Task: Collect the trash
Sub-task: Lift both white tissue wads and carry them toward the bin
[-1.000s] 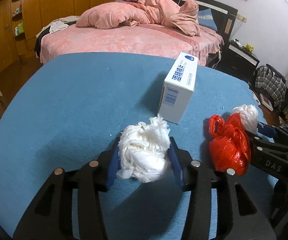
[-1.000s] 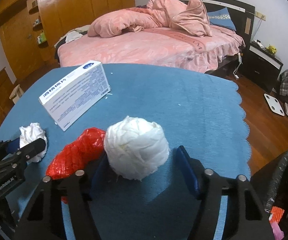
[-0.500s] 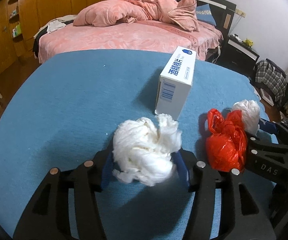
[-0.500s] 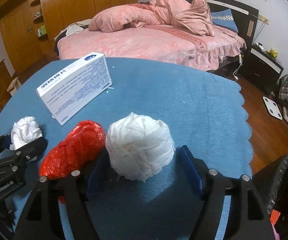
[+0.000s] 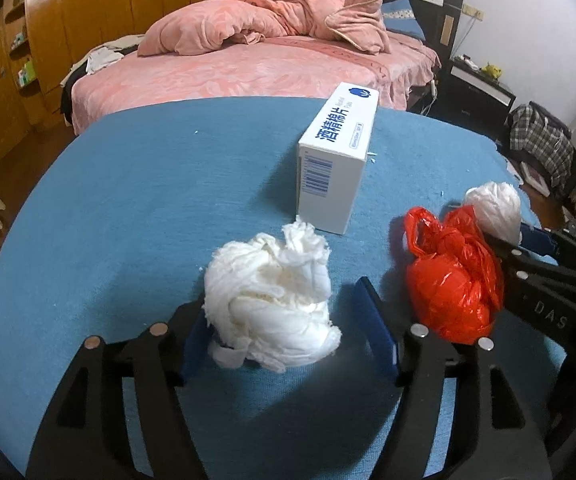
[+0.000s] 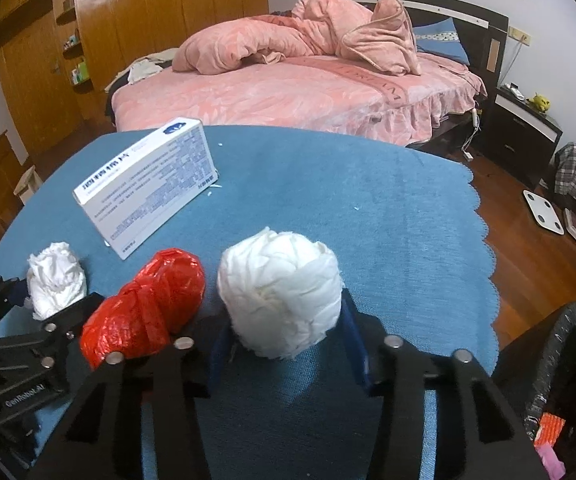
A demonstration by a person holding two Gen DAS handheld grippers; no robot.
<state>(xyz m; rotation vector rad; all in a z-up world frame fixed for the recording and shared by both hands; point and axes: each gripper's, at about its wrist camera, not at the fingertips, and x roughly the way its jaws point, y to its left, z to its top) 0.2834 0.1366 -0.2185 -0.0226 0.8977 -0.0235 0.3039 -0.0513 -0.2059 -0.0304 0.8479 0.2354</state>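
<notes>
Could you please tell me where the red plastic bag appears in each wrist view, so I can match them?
Left wrist: red plastic bag at right of centre, beside the right gripper's arm.
Right wrist: low and left of centre.
Shared landmark: white box behind it.

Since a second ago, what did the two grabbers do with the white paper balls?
The left gripper let go: its jaws are opening, and a gap now shows beside the loose tissue wad it was squeezing. The right gripper did the opposite: its jaws are closing, pads now touching the round tissue ball. The red bag, white box and blue tablecloth stayed put.
</notes>
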